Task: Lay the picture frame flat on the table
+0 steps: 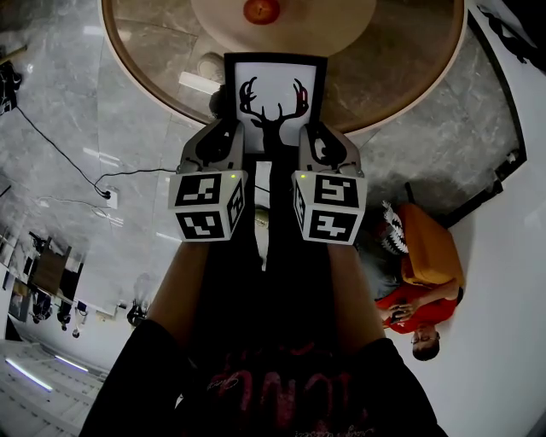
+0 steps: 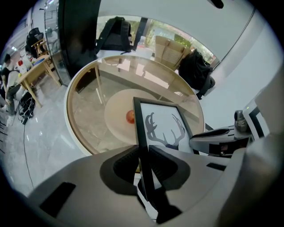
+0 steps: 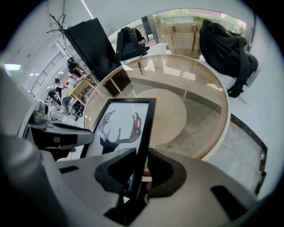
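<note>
Both claws loaded. Left claw (image 1: 223, 143) is clamped on the left side rail of the picture frame (image 1: 275, 96). Right claw (image 1: 324, 147) is clamped on the right rail, about level with it. In the left gripper view the jaws of the left claw (image 2: 143, 162) are pinched onto the dark edge of the picture frame (image 2: 162, 126) with no gap showing. The right gripper view shows the same: right claw (image 3: 137, 170) is closed on the rail, and the picture frame (image 3: 124, 126) runs straight out ahead.

Position: the frame is carried between the two claws, stag print facing up toward my head camera. Its long axis points away from me, toward the middle of the round table (image 1: 401, 60). The far end is over the table top; the near end and both claws hang past the near rim. I can't tell whether any corner touches the glass.

A red round thing (image 1: 262, 10) sits further in, well beyond the frame's far edge.

Judgement: neither arm leads, since the grip is symmetric. The frame needs carrying forward along its own axis before lowering, or the near end lands off the rim.
</note>
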